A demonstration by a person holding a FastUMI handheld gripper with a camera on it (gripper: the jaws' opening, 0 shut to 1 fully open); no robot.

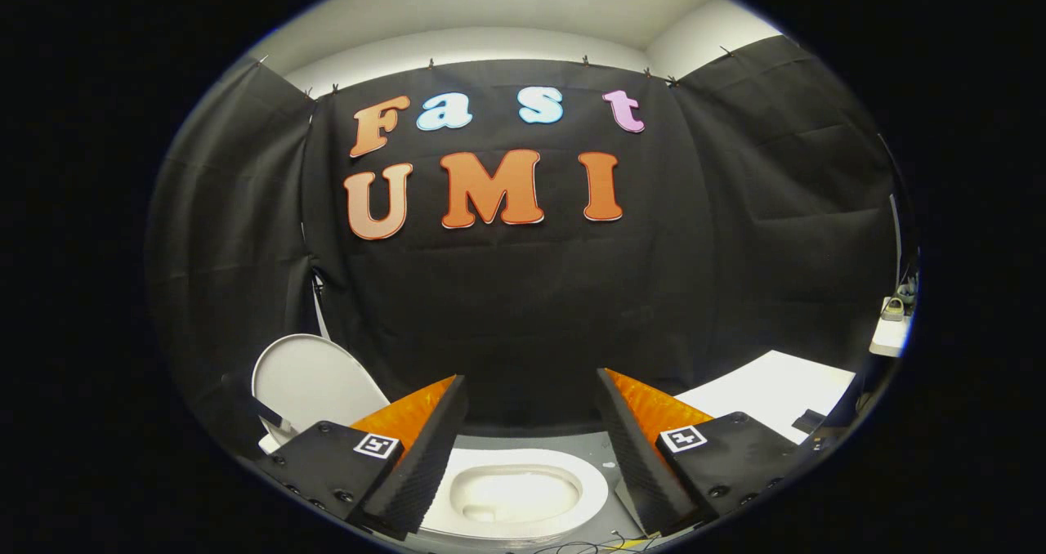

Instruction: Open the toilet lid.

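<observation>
The toilet lid (315, 378) stands raised and leaning back toward the black cloth wall (523, 309), just beyond and to the left of the left finger, with the white seat (592, 489) and the open bowl (511, 493) exposed below it. The gripper (523, 448) hangs above the toilet, tipped slightly downward and looking forward, so that the bowl lies between and beneath its two fingers (425, 448). The jaws are spread wide apart and hold nothing; neither finger touches the lid, the seat or the bowl. Open room lies ahead of the fingers as far as the cloth wall, and a strip of grey floor (531, 438) shows between the seat's far rim and the foot of the cloth. To the right, beyond the right finger, a white surface (768, 390) runs back toward the wall, its near corner close to the gripper's body. Loose thin wires (588, 547) lie on the floor at the toilet's near edge.
</observation>
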